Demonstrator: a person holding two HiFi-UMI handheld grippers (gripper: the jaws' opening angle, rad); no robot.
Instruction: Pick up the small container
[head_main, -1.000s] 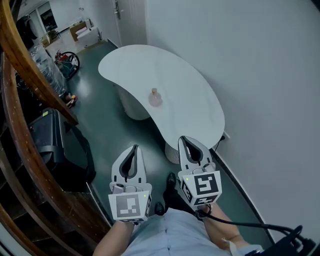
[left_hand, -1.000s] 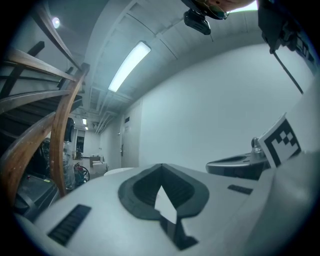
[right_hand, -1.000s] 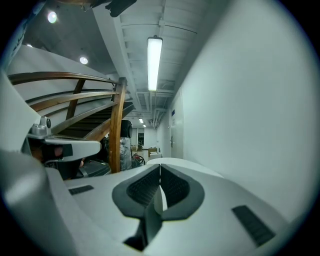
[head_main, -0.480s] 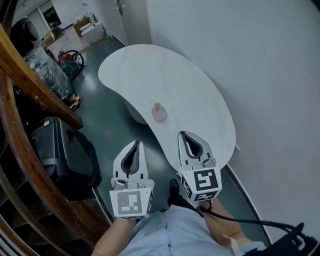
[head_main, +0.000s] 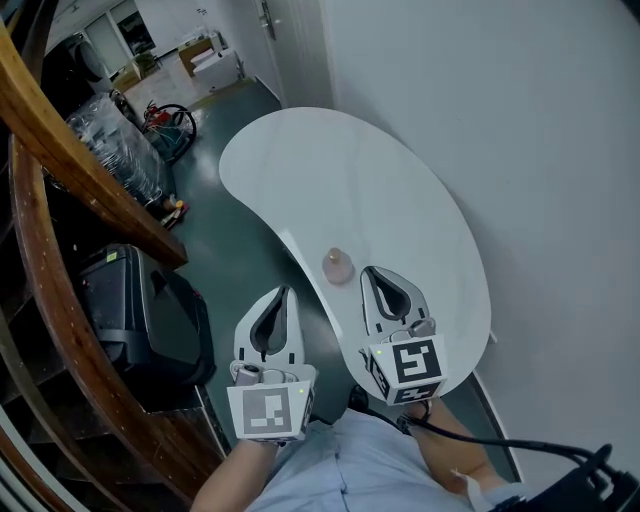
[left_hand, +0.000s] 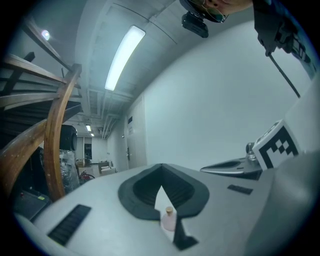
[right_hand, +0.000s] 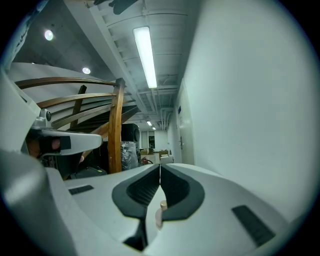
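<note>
A small pink container (head_main: 338, 266) with a tan stopper stands upright near the front edge of a white curved table (head_main: 400, 200). My right gripper (head_main: 381, 275) is shut and empty, hovering just right of and nearer than the container. My left gripper (head_main: 282, 295) is shut too, held over the floor to the container's left. Through the slit between the left gripper view's jaws the container (left_hand: 169, 220) shows ahead, and the right gripper view also catches the container (right_hand: 160, 213) low between its jaws.
A curved wooden stair rail (head_main: 60, 140) runs along the left. A black case (head_main: 130, 310) sits on the green floor below it. A white wall (head_main: 520, 150) bounds the table on the right. Wrapped goods and a wheel (head_main: 170, 120) lie further back.
The view has advanced toward the table; the container now lies much closer to both grippers, almost level with the right jaw tips. Both grippers stay shut.
</note>
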